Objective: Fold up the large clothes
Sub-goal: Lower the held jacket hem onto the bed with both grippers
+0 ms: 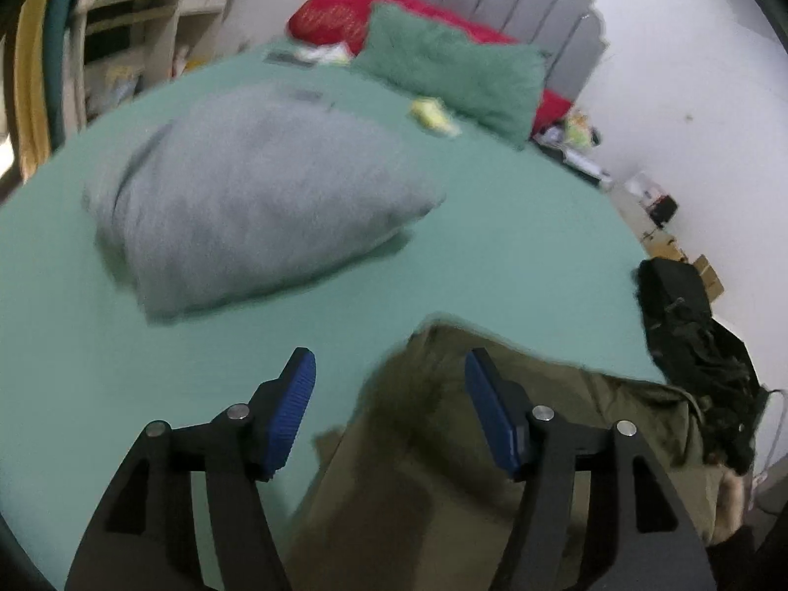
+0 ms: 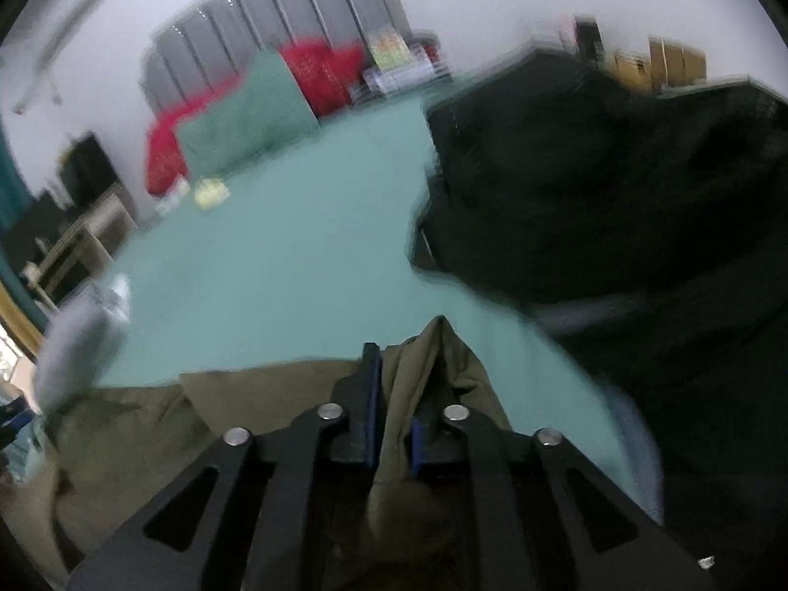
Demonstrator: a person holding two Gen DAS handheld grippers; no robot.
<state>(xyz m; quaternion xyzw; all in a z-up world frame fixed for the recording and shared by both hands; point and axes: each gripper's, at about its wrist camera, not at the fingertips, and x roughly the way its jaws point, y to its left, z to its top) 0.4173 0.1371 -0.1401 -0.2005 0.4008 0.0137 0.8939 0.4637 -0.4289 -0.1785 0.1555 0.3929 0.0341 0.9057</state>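
Left gripper (image 1: 389, 384) wide apart, nothing btwn pads, hanging over near edge of olive garment (image 1: 443, 468). Right gripper (image 2: 394, 409) nearly closed, pinching a raised fold of same garment betw. blue pads; cloth peaks up just past fingertips. No earlier look to compare.

Olive garment lying at near end of bed, partly spread on green sheet (image 1: 492, 226), far edge reaching only a little way onto mattress.

Risks, as judged:
- Held on one side only, so cloth likely to swing or twist when lifted; fold would come out skewed.
- Right pinch looks like a bunched ridge, not a clean corner or hem; could grab two layers and drag underside along.
- Thin bite of fabric might slip out under weight of a big piece.
- Black clothes pile (image 2: 615, 187) just beside on right; sweeping garment that way could snag or mix w/ it.
- Grey folded bundle (image 1: 256, 197) further up on left; well apart for now, but a wide throw could land on it.
- Both views motion-blurred, so edges hard to read.

Surface: soft mattress, green sheet, mostly smooth; gives under pressure, so creases won't press sharp.

Room: grey padded headboard (image 1: 541, 5), red blanket (image 1: 354, 5), green fuzzy pillow (image 1: 453, 69), small yellow item (image 1: 433, 113) nr pillow, pale shelving (image 1: 162, 24) at left, white wall, boxes & clutter along right side.
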